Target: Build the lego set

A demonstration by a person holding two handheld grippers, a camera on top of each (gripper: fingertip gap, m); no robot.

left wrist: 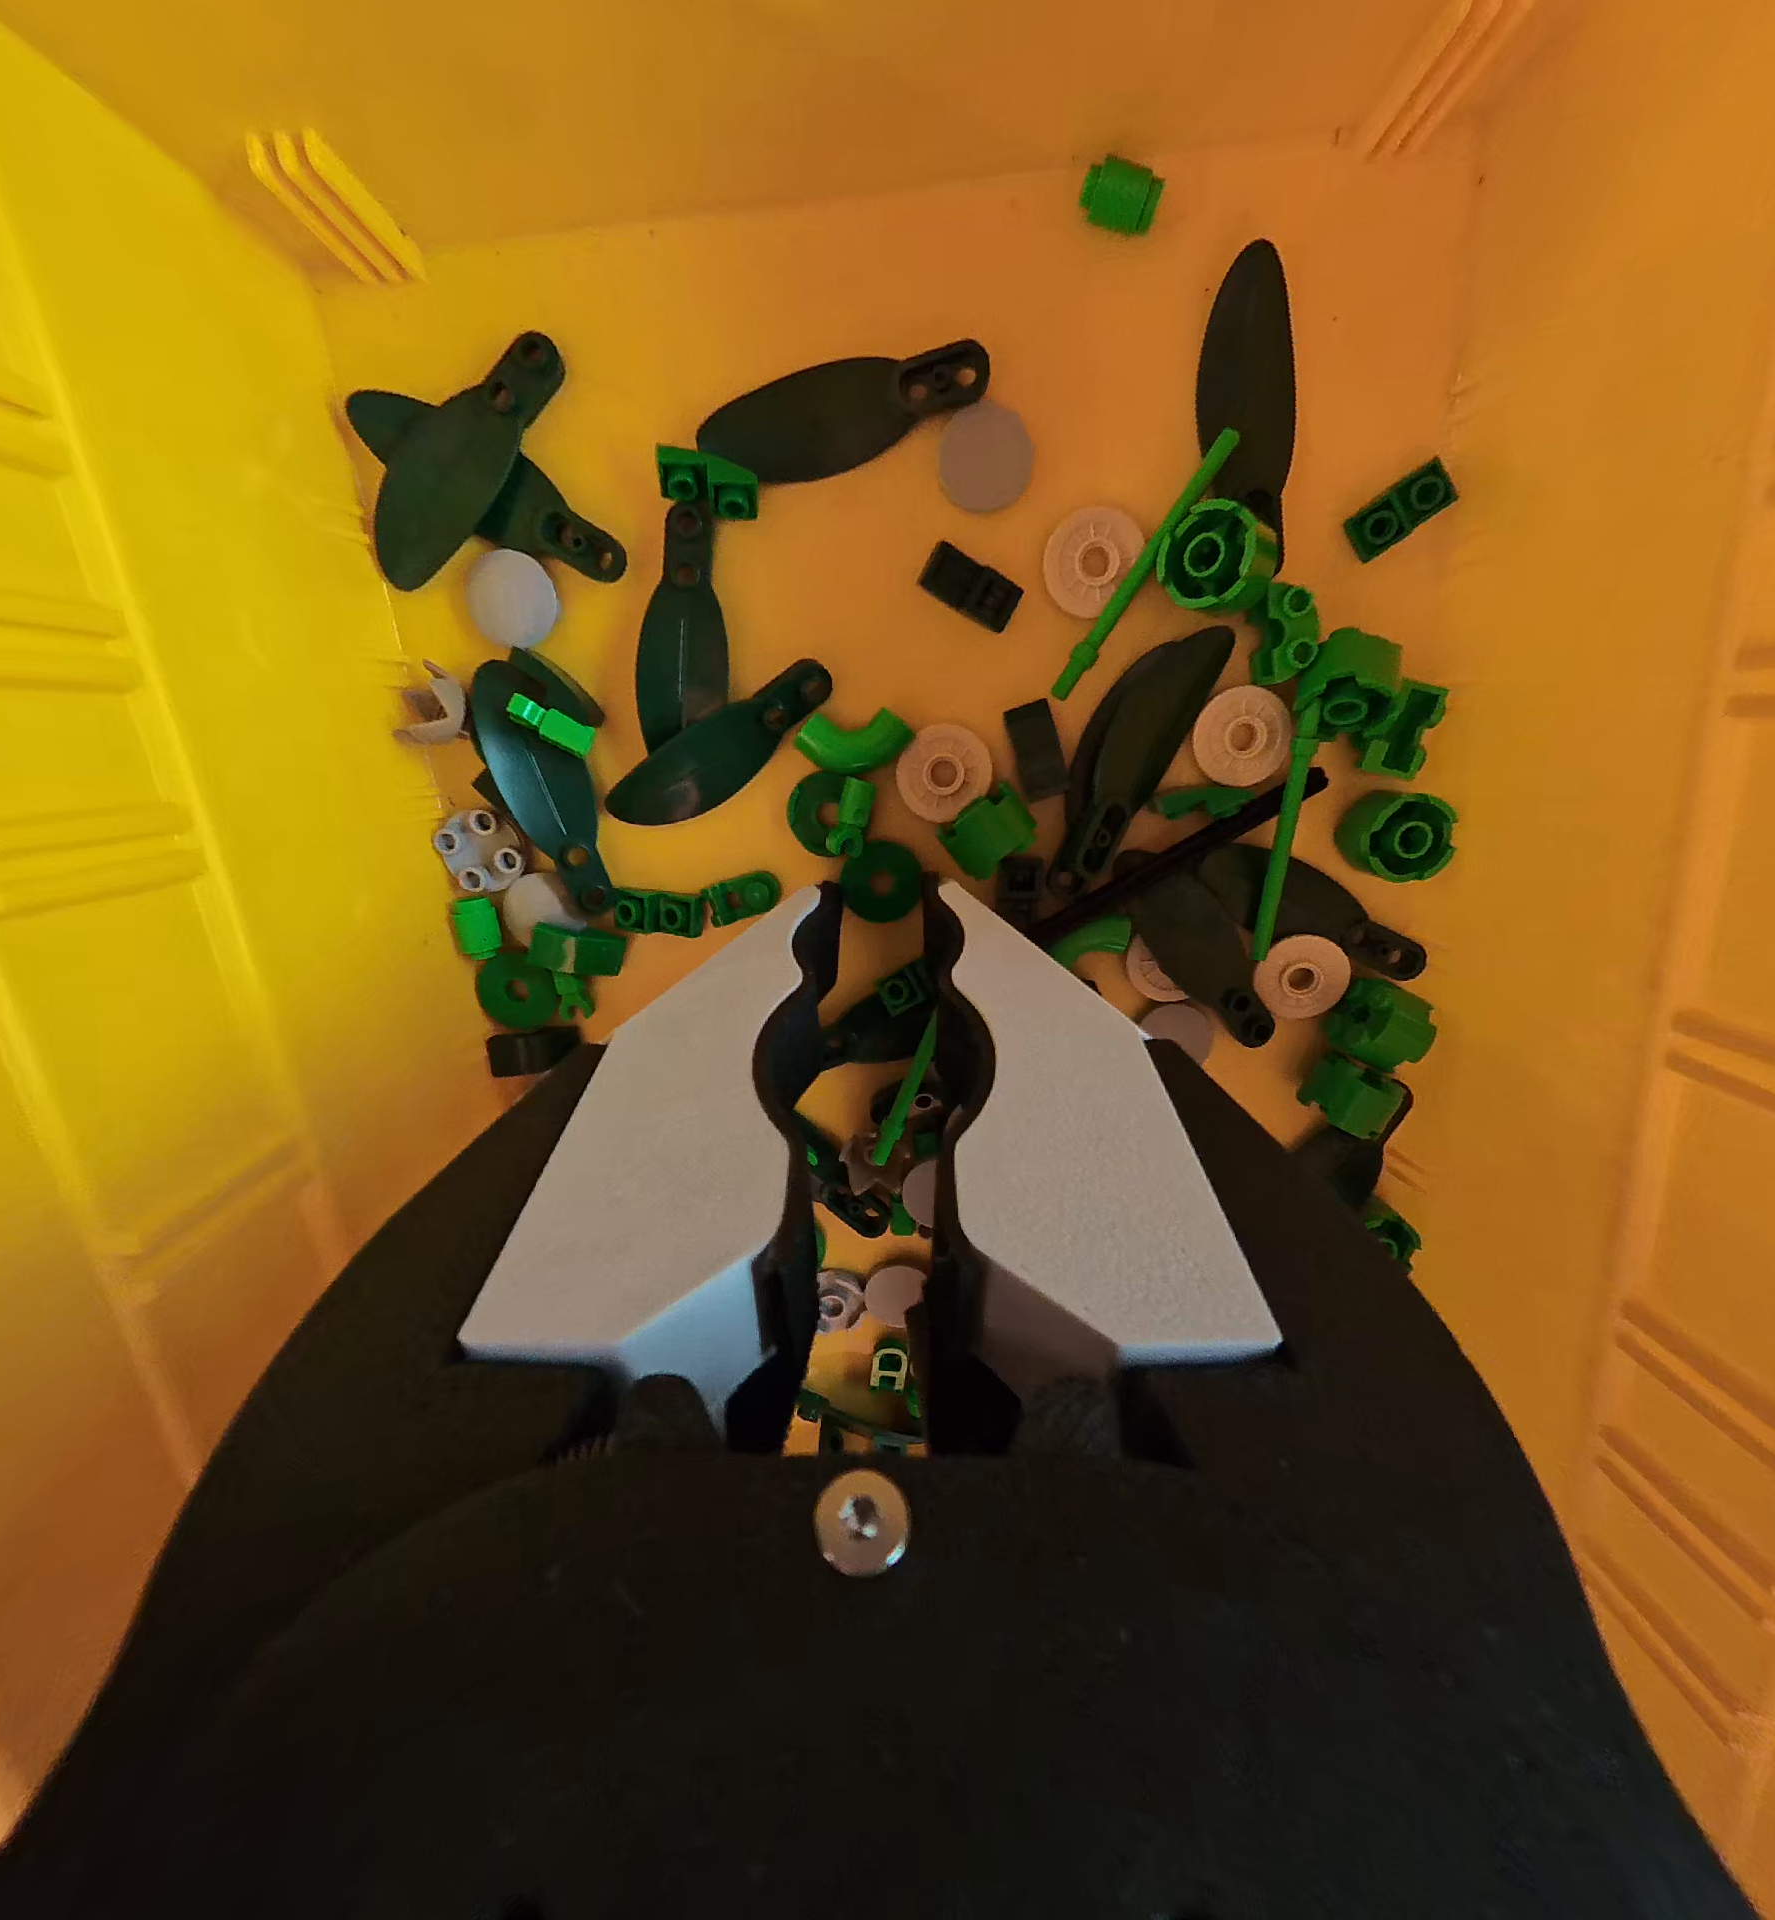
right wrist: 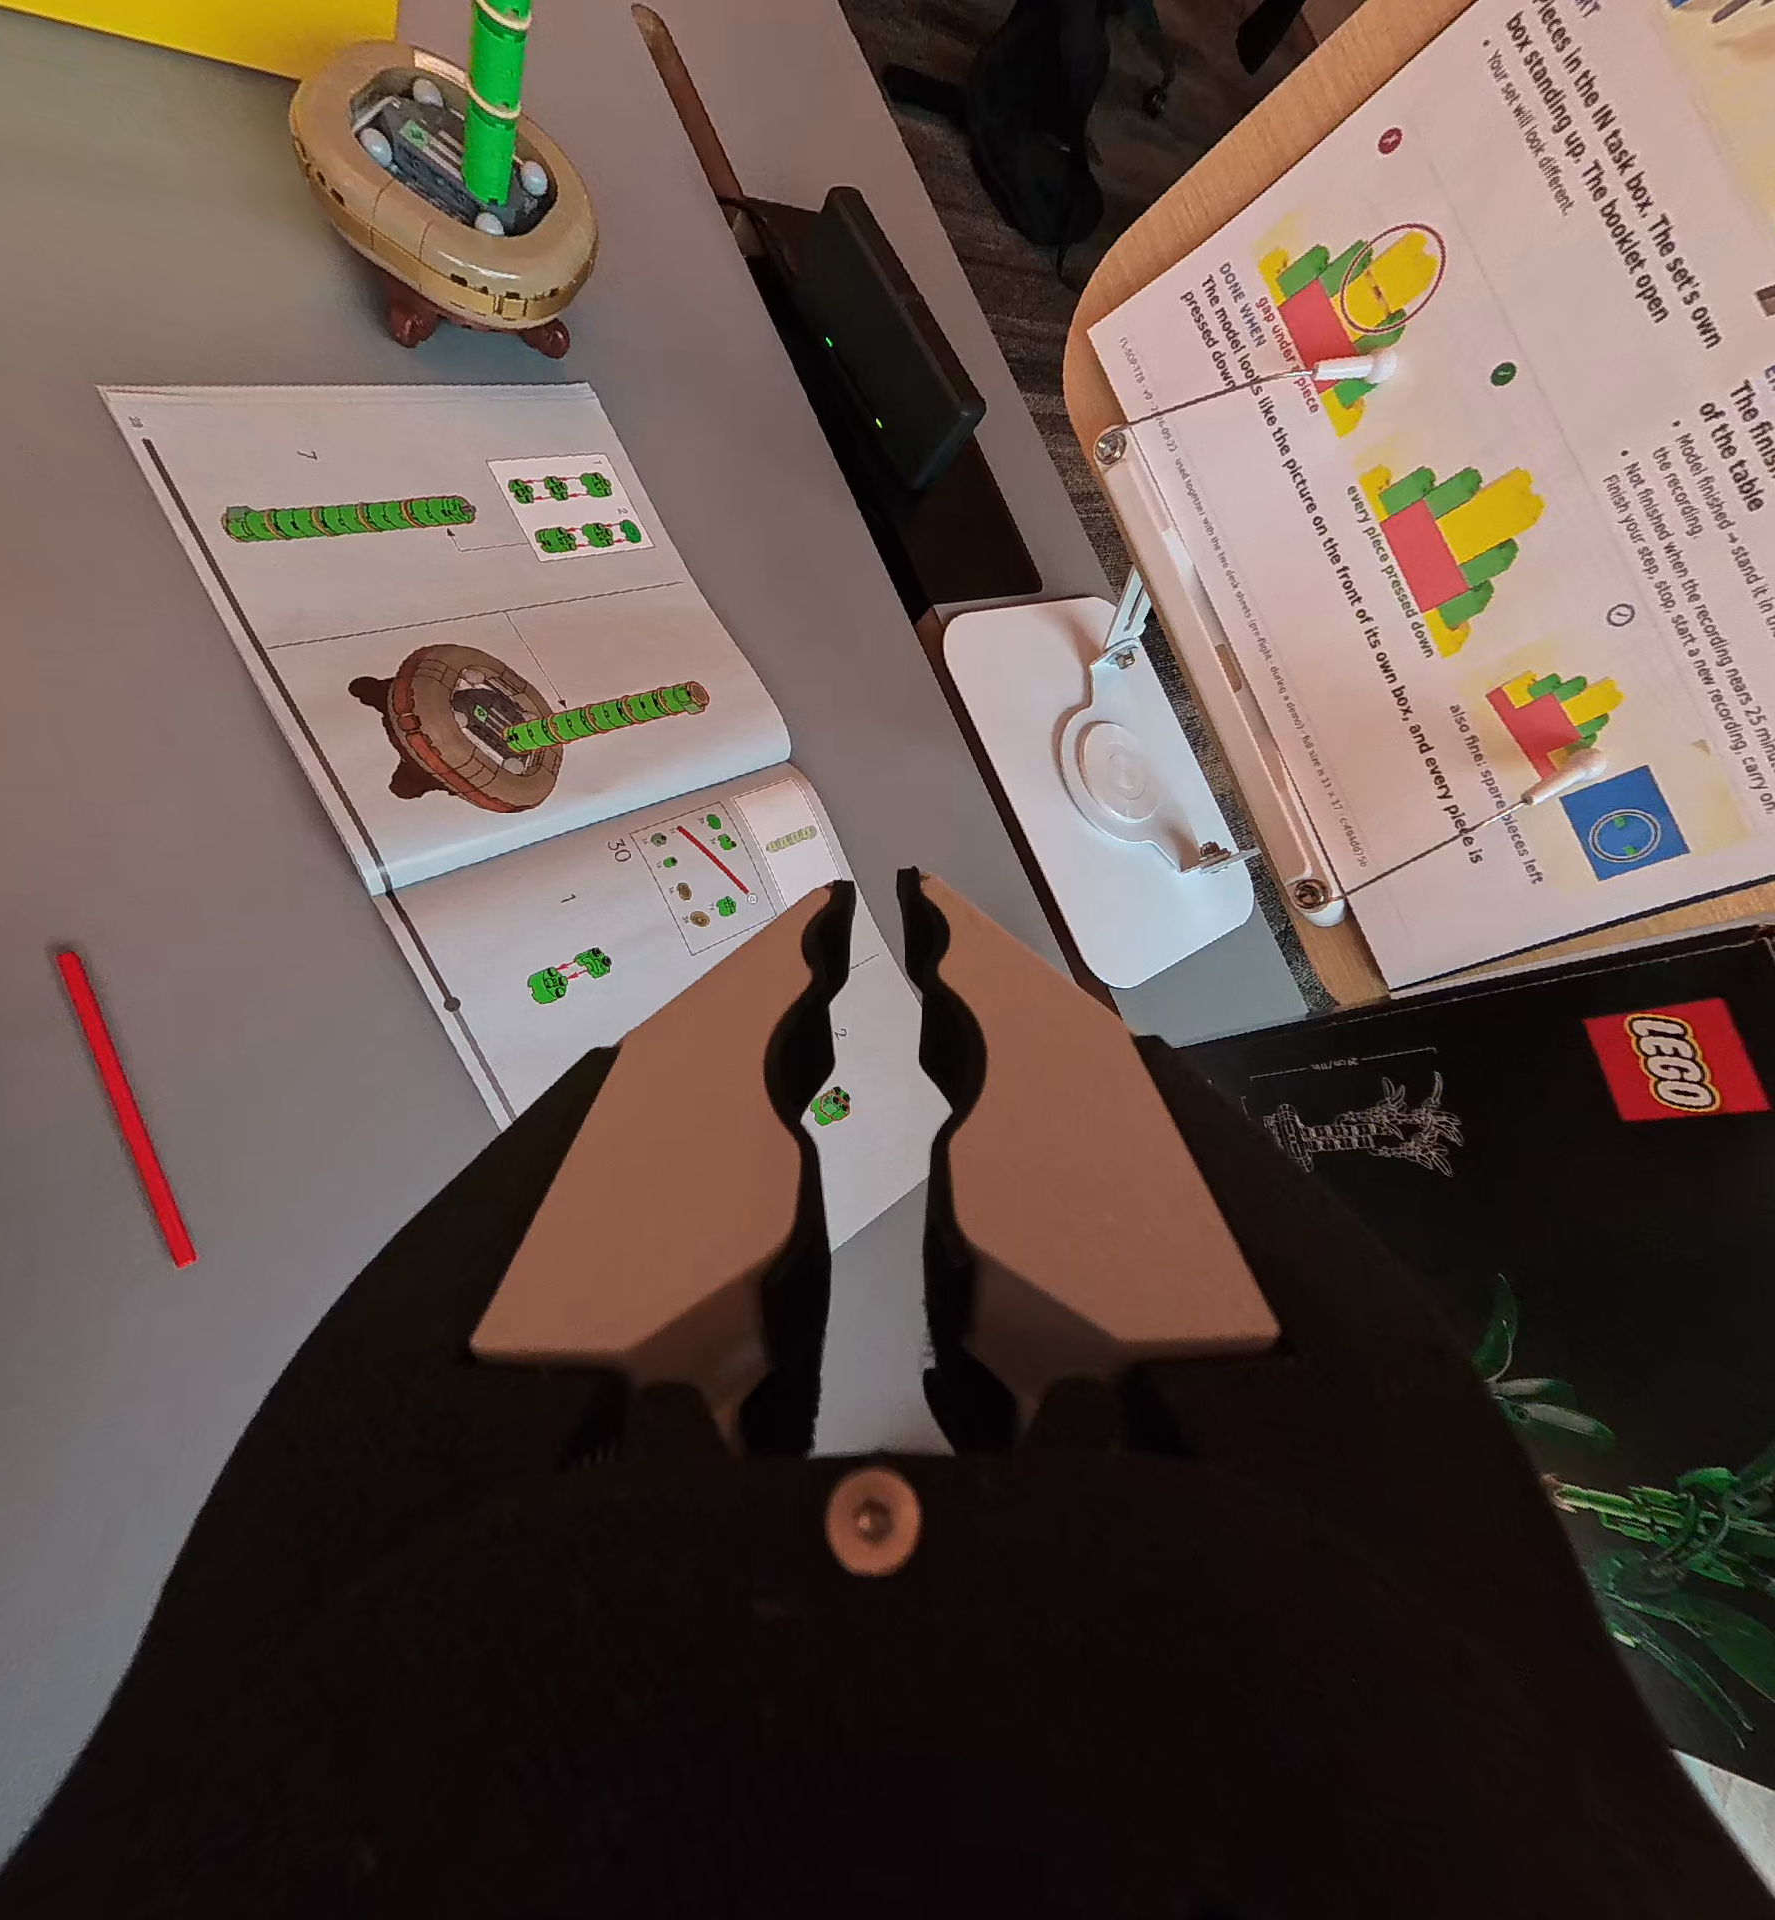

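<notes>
In the left wrist view my left gripper (left wrist: pixel 880 889) is down inside a yellow bin (left wrist: pixel 187 727) of loose Lego pieces. Its jaws stand a little apart, with a dark green round ring (left wrist: pixel 880 879) lying between the tips; I cannot tell if they touch it. Around it lie dark green leaves (left wrist: pixel 447 478), bright green round bricks (left wrist: pixel 1397 836), grey round pieces (left wrist: pixel 1241 735) and green bars (left wrist: pixel 1148 566). In the right wrist view my right gripper (right wrist: pixel 875 885) hovers empty over the open instruction booklet (right wrist: pixel 447 623), jaws slightly apart. The part-built model, a tan pot (right wrist: pixel 447 239) with a green stem (right wrist: pixel 495 104), stands at the far left.
A red bar (right wrist: pixel 124 1107) lies on the grey table (right wrist: pixel 83 727) at the left. The black Lego box (right wrist: pixel 1589 1299) is at the right. A printed sheet on a white stand (right wrist: pixel 1101 790) is behind it. A black device (right wrist: pixel 883 343) sits past the table edge. The bin walls close in on the left gripper. Tip to tip, the grippers are about 55 centimetres apart. The tan pot (right wrist: pixel 447 239) is about 25 centimetres from my left fingertips and 30 centimetres from my right.
</notes>
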